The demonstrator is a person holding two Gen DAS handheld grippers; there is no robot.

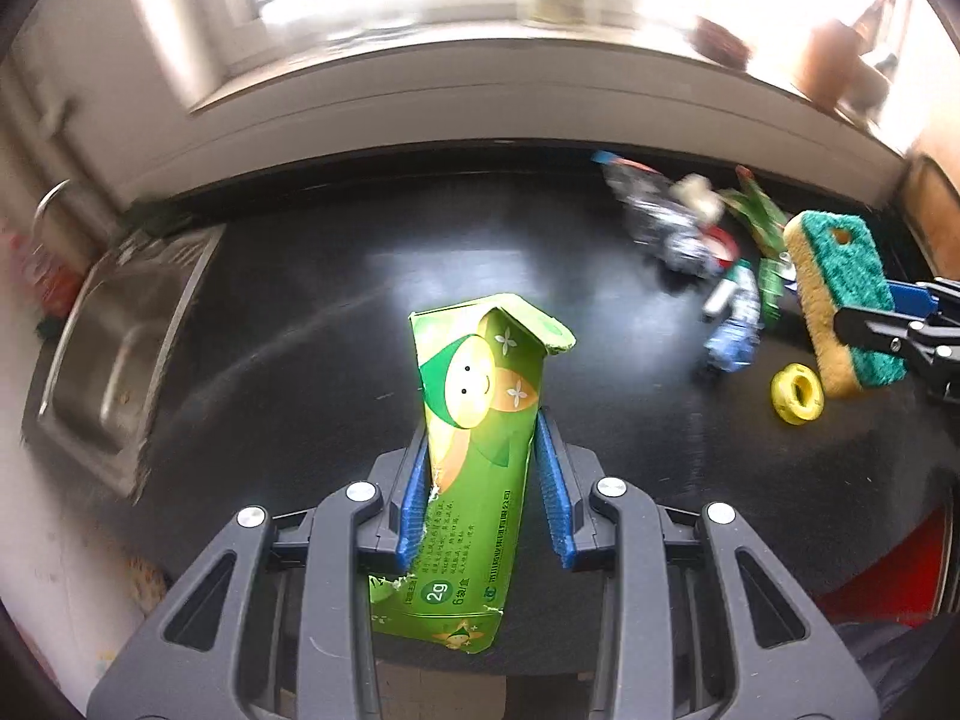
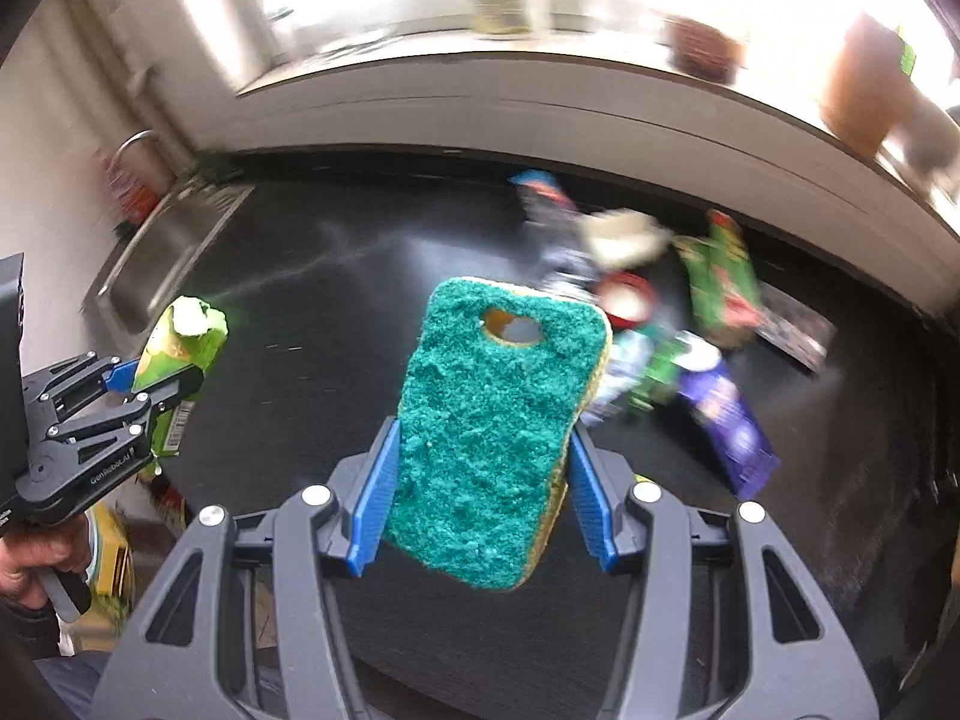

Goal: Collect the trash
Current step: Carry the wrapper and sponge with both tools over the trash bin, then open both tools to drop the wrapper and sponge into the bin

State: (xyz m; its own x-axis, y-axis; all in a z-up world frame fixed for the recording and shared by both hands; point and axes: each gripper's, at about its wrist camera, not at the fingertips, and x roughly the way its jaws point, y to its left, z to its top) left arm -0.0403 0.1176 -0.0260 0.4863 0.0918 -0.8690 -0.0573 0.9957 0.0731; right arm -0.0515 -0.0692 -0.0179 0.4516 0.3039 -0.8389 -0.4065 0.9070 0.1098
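Observation:
My left gripper [image 1: 483,429] is shut on a torn green carton [image 1: 474,420] and holds it upright above the black counter [image 1: 300,312]; the carton also shows at the left of the right wrist view [image 2: 180,348]. My right gripper [image 2: 483,438] is shut on a green and yellow sponge [image 2: 498,420], held above the counter; the sponge also shows at the right of the left wrist view [image 1: 840,300]. A pile of trash [image 1: 702,240] lies at the back right: wrappers, a crushed bottle [image 1: 735,324], a green packet [image 2: 717,282], a purple packet [image 2: 732,426].
A steel sink [image 1: 120,336] is set in the counter's left end. A yellow tape roll [image 1: 797,393] lies under the sponge. A windowsill with pots [image 2: 702,48] runs behind the counter. Something red [image 1: 888,570] is below the counter's front right edge.

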